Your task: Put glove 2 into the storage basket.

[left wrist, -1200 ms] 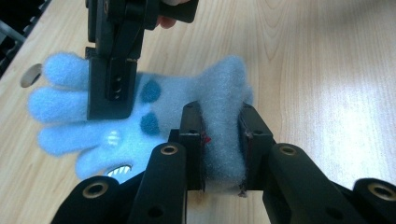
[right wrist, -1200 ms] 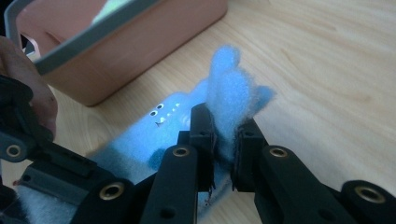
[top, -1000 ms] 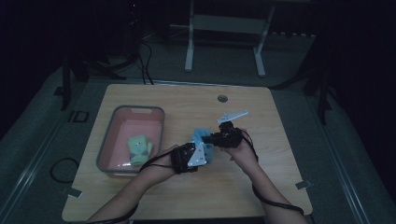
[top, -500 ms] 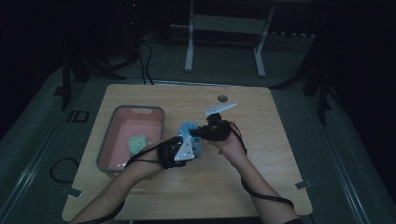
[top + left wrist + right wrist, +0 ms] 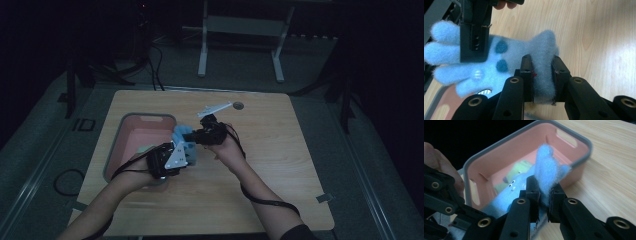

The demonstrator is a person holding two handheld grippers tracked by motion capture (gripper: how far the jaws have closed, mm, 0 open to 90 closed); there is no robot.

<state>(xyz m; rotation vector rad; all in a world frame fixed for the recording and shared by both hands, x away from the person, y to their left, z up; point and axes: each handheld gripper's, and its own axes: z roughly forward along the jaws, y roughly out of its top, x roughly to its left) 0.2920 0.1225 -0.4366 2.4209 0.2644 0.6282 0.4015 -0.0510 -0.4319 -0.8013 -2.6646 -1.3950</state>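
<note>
A fuzzy light-blue monster glove (image 5: 524, 47) with dark blue spots hangs between both grippers over the table, beside a pink bin (image 5: 131, 150). My left gripper (image 5: 542, 62) is shut on the glove's cuff end. My right gripper (image 5: 544, 185) is shut on the glove's (image 5: 546, 162) other end, near its fingers. In the high view the glove (image 5: 183, 136) sits at the bin's right rim, with the left gripper (image 5: 172, 157) below it and the right gripper (image 5: 202, 135) to its right. A green soft item (image 5: 524, 167) lies inside the bin (image 5: 574, 141).
The wooden table (image 5: 280, 165) stretches bare to the right and front of the hands. A small round hole cover (image 5: 238, 105) sits near the far edge. A metal stand (image 5: 240, 30) and cables lie on the floor beyond the table.
Both grippers have carried the blue glove leftward, from the table's middle to the pink bin's right rim. Both have kept their hold on it.
</note>
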